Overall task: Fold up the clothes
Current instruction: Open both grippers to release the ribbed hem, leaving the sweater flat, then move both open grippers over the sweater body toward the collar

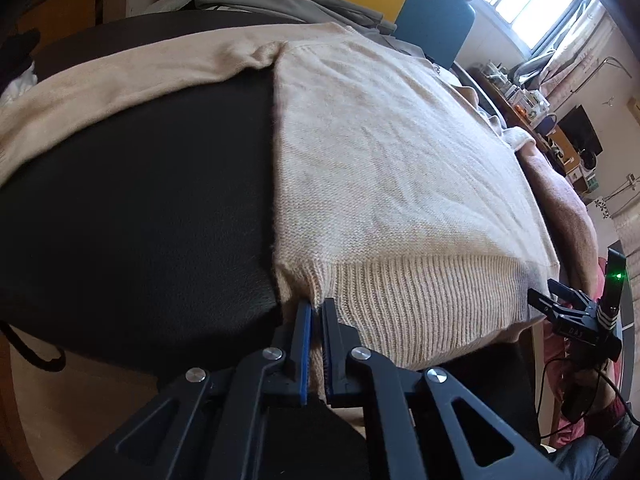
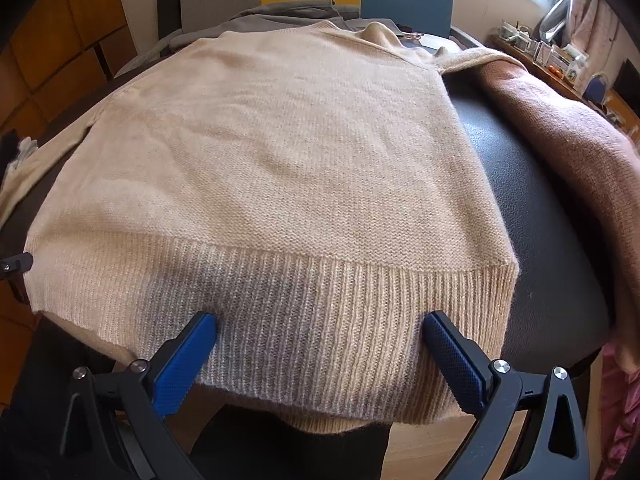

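Two grippers at work over one cream sweater (image 2: 280, 168), spread flat on a dark padded surface (image 2: 540, 208). Left gripper (image 1: 316, 308) pinched together on the sweater's ribbed hem (image 1: 420, 304), at its corner, with knit caught between the blue pads and almost no gap left. Beyond these fingertips, the side edge of the sweater running away; to their left, bare dark surface and one sleeve (image 1: 120, 80) stretched across the far side. Right gripper (image 2: 320, 324) spread as wide as possible, both fingers (image 2: 452, 360) resting over the hem band, ribbed knit lying between them but not squeezed. Ahead of these fingers, the sweater's body up to the collar. To the right of them, bare surface, then a pink knit garment (image 2: 560, 136). Past the collar, a grey garment (image 2: 280, 16) and chair backs in grey, yellow and teal.
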Demonstrator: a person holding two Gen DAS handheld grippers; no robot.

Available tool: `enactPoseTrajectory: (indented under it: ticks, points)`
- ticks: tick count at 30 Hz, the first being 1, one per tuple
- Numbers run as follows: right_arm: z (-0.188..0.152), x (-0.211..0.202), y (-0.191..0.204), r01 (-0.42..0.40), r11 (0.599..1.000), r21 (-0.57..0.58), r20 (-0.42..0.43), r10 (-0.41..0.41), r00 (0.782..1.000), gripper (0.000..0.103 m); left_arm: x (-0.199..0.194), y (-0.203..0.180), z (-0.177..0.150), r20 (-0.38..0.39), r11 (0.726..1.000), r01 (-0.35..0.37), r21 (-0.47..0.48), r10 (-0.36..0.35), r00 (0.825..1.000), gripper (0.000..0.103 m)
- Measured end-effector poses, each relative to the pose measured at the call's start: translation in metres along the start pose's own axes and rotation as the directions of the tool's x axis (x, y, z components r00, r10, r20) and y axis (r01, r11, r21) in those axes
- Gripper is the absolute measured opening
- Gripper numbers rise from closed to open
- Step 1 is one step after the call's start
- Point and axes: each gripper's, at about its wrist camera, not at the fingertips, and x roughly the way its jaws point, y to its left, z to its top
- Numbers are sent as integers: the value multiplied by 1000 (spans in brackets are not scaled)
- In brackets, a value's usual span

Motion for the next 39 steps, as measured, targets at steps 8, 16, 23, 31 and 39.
enactPoseTrajectory:
  ticks: [8, 16, 23, 31, 39]
  points:
    - [-8, -2, 17, -12, 999, -50, -20, 11, 1000, 103, -4, 5, 2, -7, 996, -83, 19, 83, 997, 4]
    - [-14, -7, 27, -23, 997, -79, -25, 21, 999, 103, -23, 9, 11, -39, 1000, 20, 3, -19, 999, 6]
    - [15, -29, 29, -133, 991, -14, 34, 133, 990, 103, -49, 4, 53, 119, 992, 124, -21, -121, 985, 7]
    - [102, 12, 37, -151, 988, 20, 70, 150, 986, 103, 30, -48, 101, 70, 991, 65, 114, -73, 995, 7]
    - [101, 51, 28, -80, 997, 6, 29, 80, 996, 103, 46, -26, 102, 58, 995, 13, 96, -18, 998, 7]
